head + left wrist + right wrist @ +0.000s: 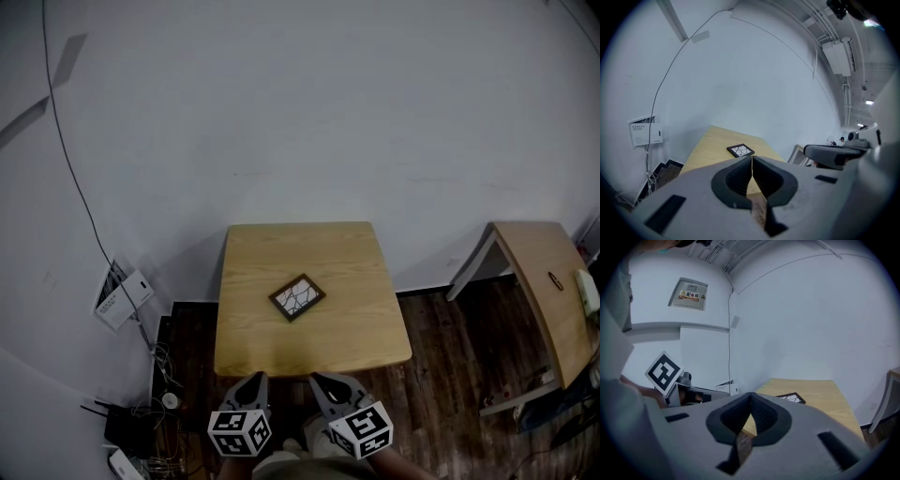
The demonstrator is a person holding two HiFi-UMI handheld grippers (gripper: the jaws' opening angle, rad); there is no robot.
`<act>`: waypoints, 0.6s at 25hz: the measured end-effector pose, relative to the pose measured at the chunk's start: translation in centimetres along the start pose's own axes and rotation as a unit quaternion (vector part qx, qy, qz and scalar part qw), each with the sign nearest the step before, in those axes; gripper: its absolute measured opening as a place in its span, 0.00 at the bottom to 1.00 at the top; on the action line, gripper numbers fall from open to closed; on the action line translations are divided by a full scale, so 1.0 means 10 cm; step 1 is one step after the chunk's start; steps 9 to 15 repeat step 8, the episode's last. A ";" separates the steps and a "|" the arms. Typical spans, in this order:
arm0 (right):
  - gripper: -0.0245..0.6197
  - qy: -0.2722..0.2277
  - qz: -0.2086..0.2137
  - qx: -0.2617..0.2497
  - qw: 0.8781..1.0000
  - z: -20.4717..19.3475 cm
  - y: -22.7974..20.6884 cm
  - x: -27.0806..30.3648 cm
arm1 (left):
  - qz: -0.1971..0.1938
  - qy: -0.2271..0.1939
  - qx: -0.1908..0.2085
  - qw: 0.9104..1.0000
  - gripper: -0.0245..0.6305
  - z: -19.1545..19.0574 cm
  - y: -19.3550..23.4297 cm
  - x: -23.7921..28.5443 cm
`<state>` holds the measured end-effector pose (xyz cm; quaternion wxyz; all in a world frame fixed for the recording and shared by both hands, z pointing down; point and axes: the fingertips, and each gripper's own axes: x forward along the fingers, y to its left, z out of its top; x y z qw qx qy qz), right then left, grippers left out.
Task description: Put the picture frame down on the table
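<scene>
Backing wall (281, 112): white; the table's far edge is set against it.
Table (347, 253): light wood, square; the frame is borne near its middle.
Left gripper (255, 377): held just off the table's near edge; jaws are pressed together, nothing is gripped.
Right gripper (321, 379): held just beside the left one; jaws are closed tip to tip, nothing is gripped.
Picture frame (297, 297): dark, laid flat on the table, turned askew to its edges, well apart from both grippers.
</scene>
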<state>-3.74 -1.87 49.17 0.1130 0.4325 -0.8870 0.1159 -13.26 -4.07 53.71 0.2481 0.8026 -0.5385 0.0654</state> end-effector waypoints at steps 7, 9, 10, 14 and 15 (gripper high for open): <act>0.04 -0.009 -0.004 -0.004 1.000 -0.01 -0.05 0.06 | 0.000 -0.002 -0.005 1.000 0.05 0.02 0.02 0.02; 0.04 -0.009 -0.004 -0.004 1.000 -0.01 -0.05 0.07 | 0.000 -0.002 -0.005 1.000 0.05 0.03 0.02 0.03; 0.04 -0.009 -0.004 -0.004 1.000 -0.01 -0.05 0.07 | 0.000 -0.002 -0.005 1.000 0.05 0.03 0.02 0.03; 0.04 -0.009 -0.004 -0.004 1.000 -0.01 -0.05 0.07 | 0.000 -0.002 -0.005 1.000 0.05 0.03 0.02 0.03; 0.04 -0.009 -0.004 -0.004 1.000 -0.01 -0.05 0.07 | 0.000 -0.002 -0.005 1.000 0.05 0.03 0.02 0.03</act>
